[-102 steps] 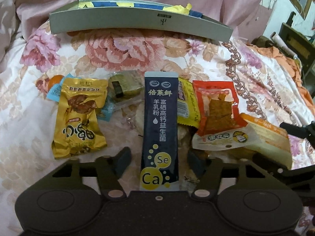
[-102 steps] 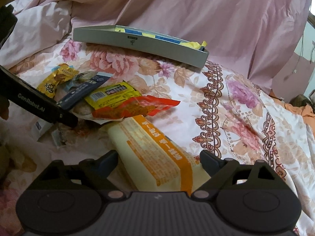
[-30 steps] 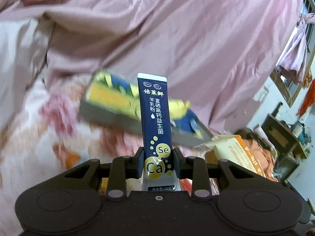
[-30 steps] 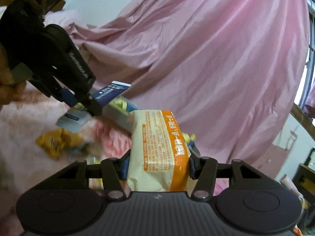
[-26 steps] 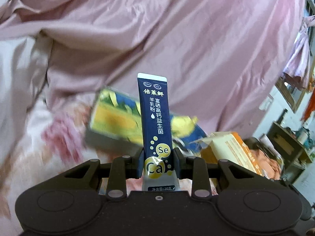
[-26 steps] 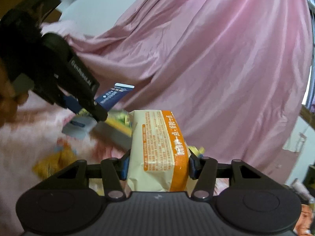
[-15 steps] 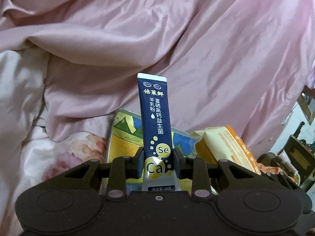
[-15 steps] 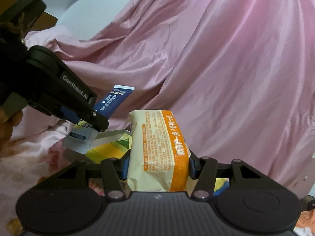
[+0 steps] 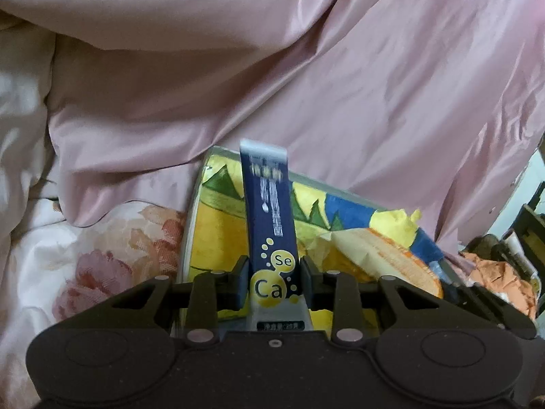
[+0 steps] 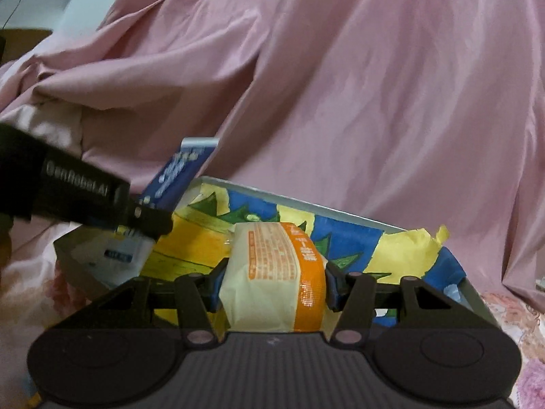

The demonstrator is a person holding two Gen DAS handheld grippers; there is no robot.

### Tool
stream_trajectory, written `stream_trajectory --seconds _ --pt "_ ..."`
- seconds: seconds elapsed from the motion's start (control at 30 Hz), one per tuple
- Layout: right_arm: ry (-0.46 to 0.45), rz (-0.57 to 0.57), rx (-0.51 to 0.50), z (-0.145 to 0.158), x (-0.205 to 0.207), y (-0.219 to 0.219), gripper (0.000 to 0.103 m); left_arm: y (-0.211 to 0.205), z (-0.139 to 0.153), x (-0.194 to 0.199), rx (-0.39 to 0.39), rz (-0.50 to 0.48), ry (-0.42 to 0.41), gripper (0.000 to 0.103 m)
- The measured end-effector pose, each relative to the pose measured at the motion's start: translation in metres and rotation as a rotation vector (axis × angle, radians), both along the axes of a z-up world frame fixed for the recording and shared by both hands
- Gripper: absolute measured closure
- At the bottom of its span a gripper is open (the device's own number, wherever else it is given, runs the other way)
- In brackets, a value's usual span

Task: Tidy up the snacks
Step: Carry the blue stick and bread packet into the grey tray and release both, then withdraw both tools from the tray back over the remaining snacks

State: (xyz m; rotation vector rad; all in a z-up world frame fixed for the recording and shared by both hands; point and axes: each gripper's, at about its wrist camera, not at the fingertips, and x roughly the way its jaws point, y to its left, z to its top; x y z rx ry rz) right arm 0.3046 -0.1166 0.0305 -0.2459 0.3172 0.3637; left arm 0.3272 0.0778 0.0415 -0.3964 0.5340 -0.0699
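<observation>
Dark blue stick sachet [image 9: 269,225]: long, narrow, with a pale band at its top end and yellow circles marked "Se" and "Ca" near its lower end. It stands upright, clamped at the lower end, over the near left part of the tray. In the right wrist view the sachet [image 10: 177,173] leans up and to the right.

Cream and orange snack pack [image 10: 279,272]: plump pillow pack with an orange band and orange print, clamped across its width, held over the tray interior.

Grey tray [image 10: 306,201]: shallow, rectangular, lined with yellow, blue and green patterned paper. It rests on floral bedding against pink fabric.
</observation>
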Motion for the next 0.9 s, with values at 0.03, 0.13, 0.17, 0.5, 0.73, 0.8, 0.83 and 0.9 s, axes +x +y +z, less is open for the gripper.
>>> stream_trajectory --seconds 0.03,0.13,0.17,0.5,0.73,0.8,0.83,0.9 --pt "-0.004 -0.003 -0.004 0.0 0.0 0.0 0.042 0.0 0.0 0.0 0.002 0.0 0.006 0.07" --pt "-0.017 -0.013 -0.002 0.001 -0.001 -0.001 0.033 0.0 0.002 -0.001 -0.006 0.0 0.014 0.047" --pt "-0.018 -0.023 -0.001 0.002 -0.002 -0.002 0.031 -0.001 0.004 -0.003 -0.011 -0.002 0.014 0.043" --pt "-0.087 -0.055 0.065 0.04 -0.033 -0.026 0.006 -0.005 0.034 -0.038 -0.011 0.005 -0.041 0.012" --pt "-0.135 -0.059 0.13 0.07 -0.073 -0.046 0.0 -0.012 0.061 -0.085 0.017 -0.008 -0.108 0.002" --pt "-0.145 -0.062 0.142 0.076 -0.085 -0.051 0.0 -0.015 0.066 -0.1 0.023 -0.003 -0.123 0.001" --pt "-0.151 -0.064 0.149 0.079 -0.093 -0.054 0.0 -0.015 0.068 -0.107 0.023 0.003 -0.129 0.001" --pt "-0.16 -0.066 0.161 0.082 -0.107 -0.059 0.0 -0.016 0.07 -0.123 0.022 0.016 -0.138 0.001"
